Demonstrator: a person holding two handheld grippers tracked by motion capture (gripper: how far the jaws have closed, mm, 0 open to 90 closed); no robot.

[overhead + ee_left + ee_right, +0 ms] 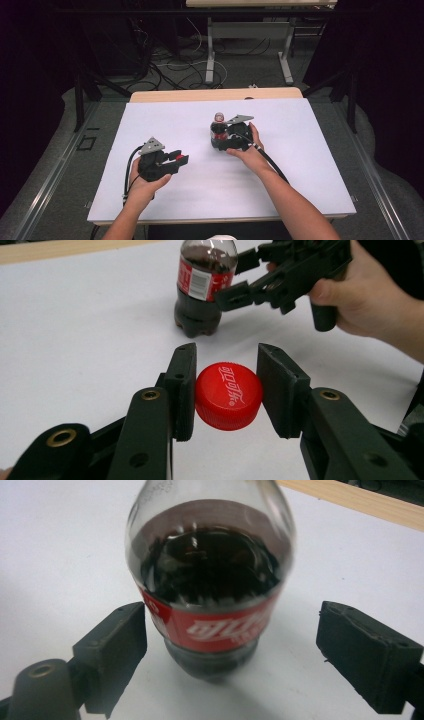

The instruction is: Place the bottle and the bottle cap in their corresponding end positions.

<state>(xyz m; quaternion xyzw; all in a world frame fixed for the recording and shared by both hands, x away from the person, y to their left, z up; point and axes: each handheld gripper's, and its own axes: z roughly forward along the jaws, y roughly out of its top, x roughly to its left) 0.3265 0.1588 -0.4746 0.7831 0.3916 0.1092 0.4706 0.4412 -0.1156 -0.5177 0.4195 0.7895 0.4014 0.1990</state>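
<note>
Nearest the person, well to the left of the small clear plastic cola bottle, the left gripper has its fingers clamped on the round red plastic screw cap, kept clear of the open neck. The bottle stands upright on the white worktop. The right gripper flanks it, fingers apart, not pressing, likely releasing it.

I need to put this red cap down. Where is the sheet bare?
Bare: the near strip before both hands, and the far left corner. Crowded: around the cola bottle, between the right gripper jaws. The left gripper holds the cap.
</note>
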